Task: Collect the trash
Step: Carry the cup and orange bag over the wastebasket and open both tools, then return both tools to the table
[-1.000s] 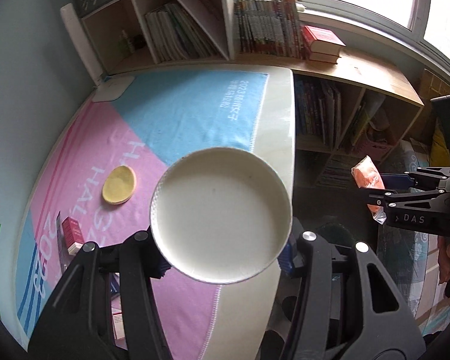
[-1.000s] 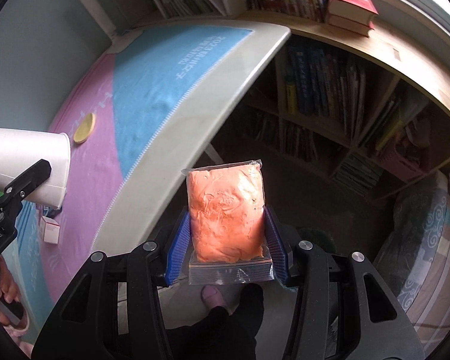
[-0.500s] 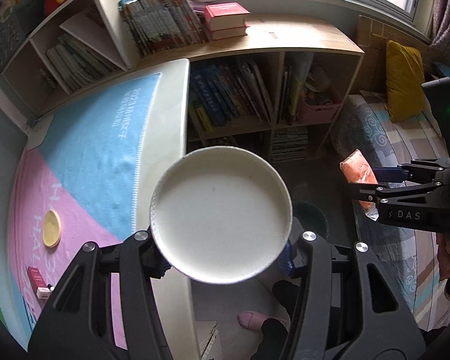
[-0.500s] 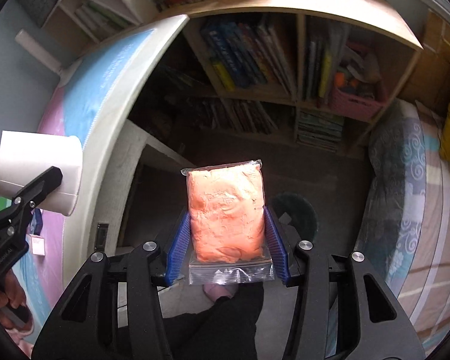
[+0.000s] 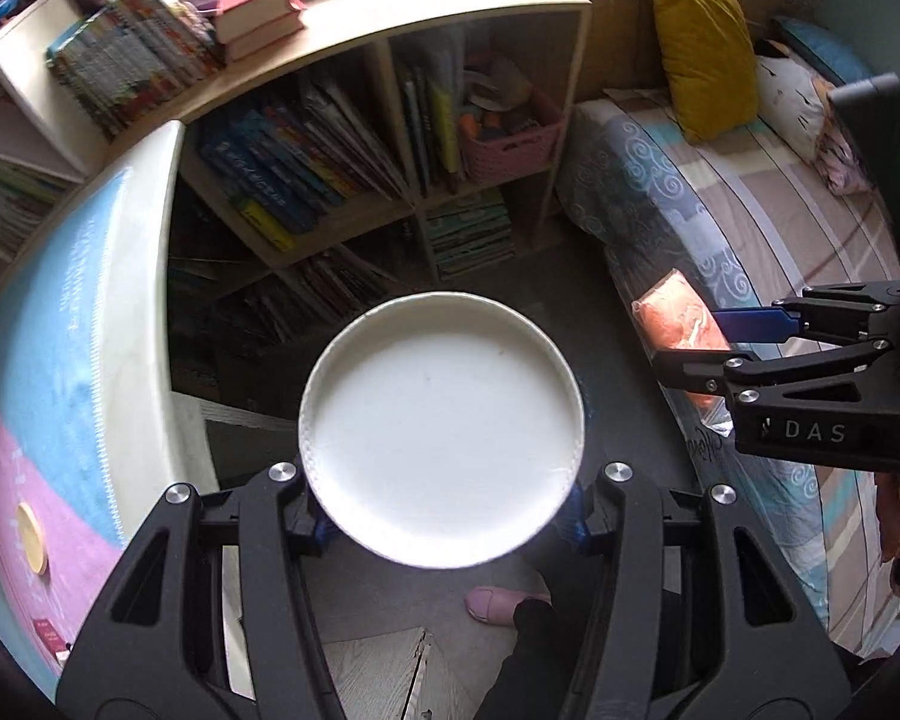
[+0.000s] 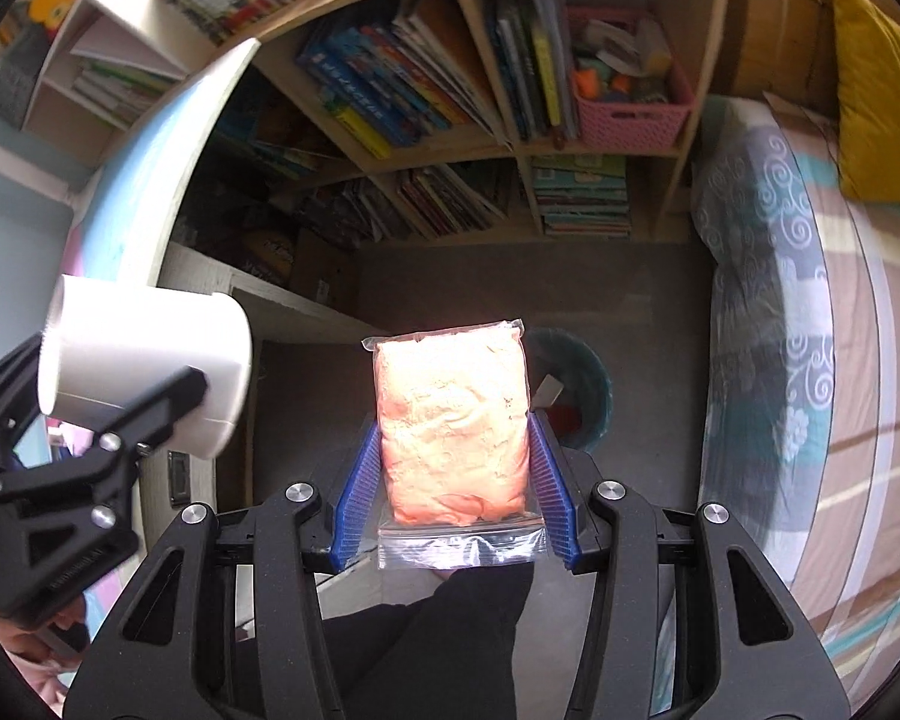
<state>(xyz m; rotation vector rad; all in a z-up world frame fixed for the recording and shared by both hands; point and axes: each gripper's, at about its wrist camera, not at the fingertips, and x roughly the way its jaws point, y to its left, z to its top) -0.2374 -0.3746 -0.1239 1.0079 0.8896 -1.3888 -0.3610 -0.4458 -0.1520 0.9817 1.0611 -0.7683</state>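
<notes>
Right wrist view: a clear zip-seal plastic bag of orange paste point(image 6: 453, 426) is seen clamped between the blue ribbed pads of the right gripper point(image 6: 453, 480), hanging over the dark floor. Just behind the bag, a round teal waste bin point(image 6: 576, 384) is partly hidden, with scraps inside. At the left, a white paper cup point(image 6: 144, 360) is gripped on its sides by the left gripper point(image 6: 120, 414), mouth tilted away. In the left wrist view, the cup's white base point(image 5: 441, 432) fills the centre, beside the worktop point(image 5: 150, 300) edge. The step in hand is judged to be carrying both pieces to the bin. Each should be centred above the bin's opening and lowered close before the grip is released, one at a time.
</notes>
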